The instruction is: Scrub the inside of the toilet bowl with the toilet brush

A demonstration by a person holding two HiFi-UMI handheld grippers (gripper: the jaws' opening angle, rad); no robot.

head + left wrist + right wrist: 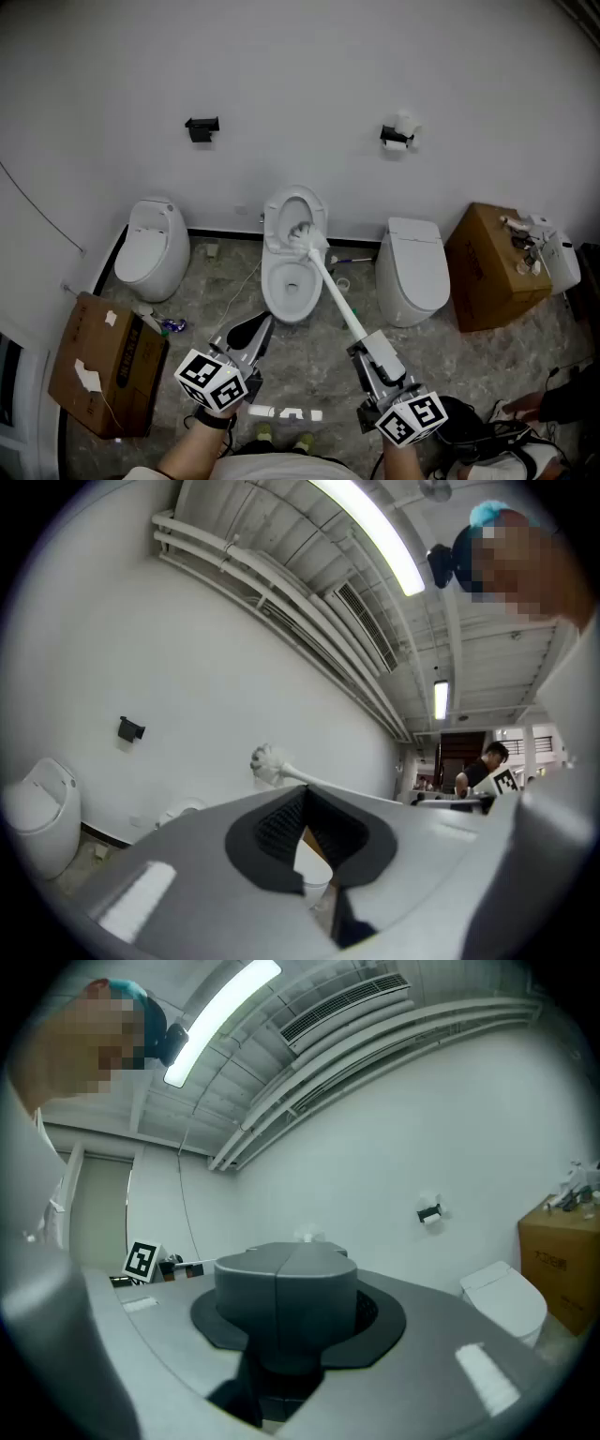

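You had the right gripper (pixel 366 349) clenched on the lower end of the toilet brush (pixel 330 289). In the right gripper view its jaws met snugly, with only a pale tuft of bristles showing above them. The white handle ran up and to the left from that grip. The brush head (pixel 304 236) sat at the back of the toilet bowl (pixel 277 302), just in front of the raised lid (pixel 292 204). From the head view I could not tell whether the bristles were pressed against the porcelain or only hovered over the rim.

Your left gripper (pixel 254 332) was released and held nothing. Its jaws stood apart, pointing toward the front of the bowl from just beside it.

The open toilet stood in the middle of a row of three against a plain white wall (pixel 300 66). The left toilet (pixel 150 246) and the right toilet (pixel 412 270) both had their lids down. A black holder (pixel 202 127) was fixed to the wall above and between the left and middle toilets. A holder with a paper roll (pixel 400 132) hung above the right one.

The floor (pixel 216 300) was grey mottled stone. An opened cardboard box (pixel 101 364) stood at your left. A second brown box (pixel 489 270) with small items on top stood beside the right toilet. Overhead, the gripper views showed a strip light, pipes and a vent.
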